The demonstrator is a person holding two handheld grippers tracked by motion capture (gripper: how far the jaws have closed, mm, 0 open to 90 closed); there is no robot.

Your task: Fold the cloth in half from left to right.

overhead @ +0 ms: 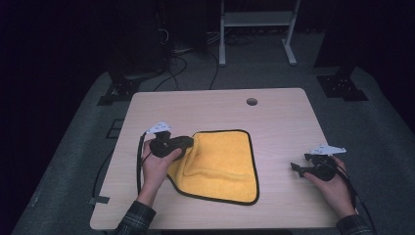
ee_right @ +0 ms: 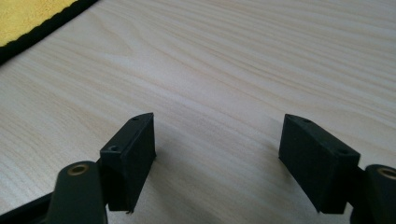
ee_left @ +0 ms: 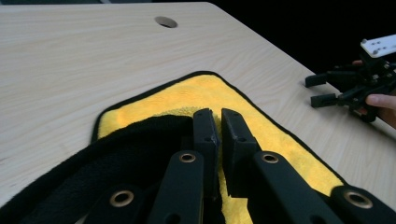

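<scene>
Your left gripper (overhead: 188, 143) has its 2 jaws pinched almost together on the left edge of the cloth (overhead: 225, 164), which lies near the middle of the table (overhead: 279, 117). That edge is lifted and drawn a little toward the centre, raising a ridge beside the jaws, while the rest of the cloth lies flat. I judge a fold from left to right has only just begun: the grasp is made, and carrying the edge across to the far side is all to come.

Your right gripper (overhead: 296, 169) sits low over bare wood, well apart from the cloth, jaws wide open and holding nothing.

The high view gives you the cloth's whole outline and its black hem. The left gripper view tells you what that one cannot: how nearly the jaws close, with yellow pile showing in the gap and the black hem curling up on the near side. The right gripper view adds a corner of the cloth (ee_right: 32, 18) far off from its open jaws.
</scene>
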